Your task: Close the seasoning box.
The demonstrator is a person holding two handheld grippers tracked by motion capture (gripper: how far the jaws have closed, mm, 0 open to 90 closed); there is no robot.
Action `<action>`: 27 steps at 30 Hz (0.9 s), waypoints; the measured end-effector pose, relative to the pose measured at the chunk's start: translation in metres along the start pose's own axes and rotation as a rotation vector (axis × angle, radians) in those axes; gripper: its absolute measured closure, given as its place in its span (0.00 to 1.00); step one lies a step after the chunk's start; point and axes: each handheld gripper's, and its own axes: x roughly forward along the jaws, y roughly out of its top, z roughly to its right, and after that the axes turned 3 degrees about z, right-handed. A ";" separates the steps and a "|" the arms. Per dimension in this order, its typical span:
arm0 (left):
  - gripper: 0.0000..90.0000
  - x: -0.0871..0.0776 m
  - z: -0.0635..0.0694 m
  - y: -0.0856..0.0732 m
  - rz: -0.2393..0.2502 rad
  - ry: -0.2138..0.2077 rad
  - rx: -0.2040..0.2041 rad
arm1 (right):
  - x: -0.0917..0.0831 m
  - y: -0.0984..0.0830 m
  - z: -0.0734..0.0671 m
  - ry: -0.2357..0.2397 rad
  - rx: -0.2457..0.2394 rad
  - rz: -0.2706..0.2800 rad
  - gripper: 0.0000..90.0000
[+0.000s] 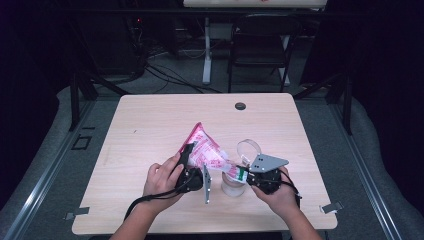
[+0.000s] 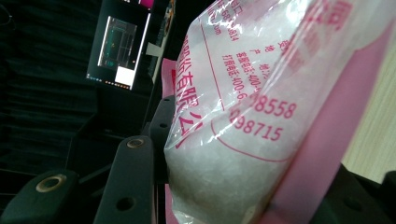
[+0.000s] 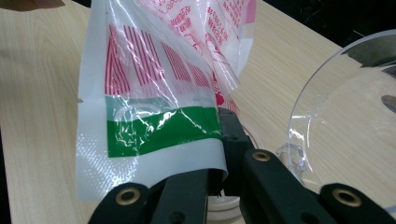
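Two grippers share one pink-and-white printed plastic bag of white granules (image 1: 206, 150), which is held up above the pale wooden table (image 1: 150, 125), its full end raised at the left and its green-striped end sloping down to the right. The left gripper (image 1: 192, 162) is closed about halfway on the bulging, filled part of the bag, and the right gripper (image 3: 219, 184) is pinched fully shut on the flat sealed edge with the green band.

Spillage is judged the main risk: the mouth of the bag is hung just above a clear round plastic container (image 1: 233, 186), and if the bag is tipped too fast or drifts sideways, granules could be scattered over the table. The thin film could also slip out of the right jaws, or be torn if the two hands are pulled apart.

Just beyond the container a clear plastic lid (image 1: 248, 147) is stood up, hinged or loose cannot be told, near enough to be knocked. A black grommet (image 1: 240, 106) lies well apart, and a folding chair (image 1: 260, 45) is stood beyond the table.
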 end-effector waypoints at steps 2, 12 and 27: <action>0.66 -0.001 0.000 0.000 0.001 0.003 0.000 | 0.000 0.000 0.000 0.001 0.000 0.001 1.00; 0.66 -0.001 0.000 -0.001 0.005 0.000 0.011 | 0.000 0.000 -0.001 -0.002 -0.003 -0.001 1.00; 0.66 -0.001 -0.001 -0.001 0.012 0.014 0.024 | 0.000 0.000 -0.001 -0.002 -0.001 0.001 1.00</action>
